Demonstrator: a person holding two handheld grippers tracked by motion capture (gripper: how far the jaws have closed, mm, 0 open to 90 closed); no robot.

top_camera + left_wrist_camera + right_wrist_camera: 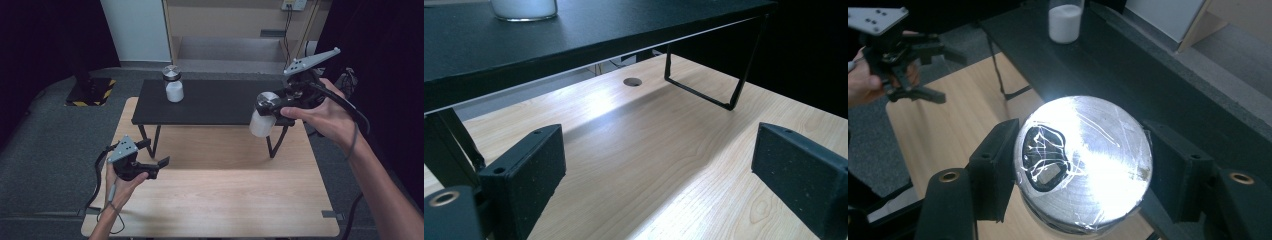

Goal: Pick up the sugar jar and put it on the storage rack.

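My right gripper [272, 106] is shut on the silver lid of a white jar [262, 122], which hangs in the air by the right front edge of the black shelf [220, 102]. In the right gripper view both pads clamp the shiny lid [1083, 162] from the sides. A second white jar with a silver lid [173, 84] stands on the shelf's left part; its base [524, 9] shows at the top of the left gripper view. My left gripper [156, 153] hovers low over the wooden table [215, 195], open, with nothing between its pads [524, 172].
The black shelf stands on thin wire legs [709, 95] on the table's far half. A round hole [632, 81] is in the tabletop under the shelf. Cables trail from both grippers. Grey carpet [50, 130] surrounds the table; a wooden cabinet [235, 25] stands behind.
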